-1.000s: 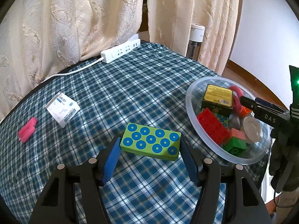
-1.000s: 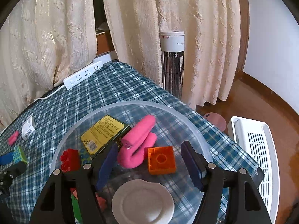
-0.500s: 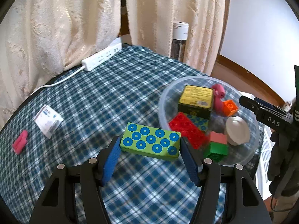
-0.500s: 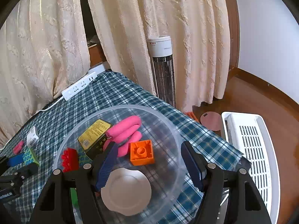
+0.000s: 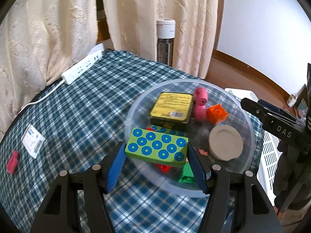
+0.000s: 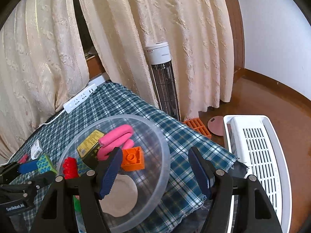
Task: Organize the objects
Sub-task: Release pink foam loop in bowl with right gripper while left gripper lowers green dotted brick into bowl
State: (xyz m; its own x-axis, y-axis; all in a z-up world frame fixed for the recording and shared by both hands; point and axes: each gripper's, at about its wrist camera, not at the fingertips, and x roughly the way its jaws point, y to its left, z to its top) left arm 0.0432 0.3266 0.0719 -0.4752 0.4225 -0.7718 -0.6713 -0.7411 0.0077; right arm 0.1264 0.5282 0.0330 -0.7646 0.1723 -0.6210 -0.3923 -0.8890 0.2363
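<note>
Green block with blue dots clamped end-to-end in left gripper, hanging over near rim of clear bowl. Right gripper parted, nothing between pads, over bowl's right edge. Beyond: yellow-lidded tin, power strip.

Cream curtains, tower heater, power strip

We see soft daylight glowing through the curtains, with faint shadows. Strong fisheye bending and dark corners frame both views; the tablecloth looks slightly motion-blurred.
</note>
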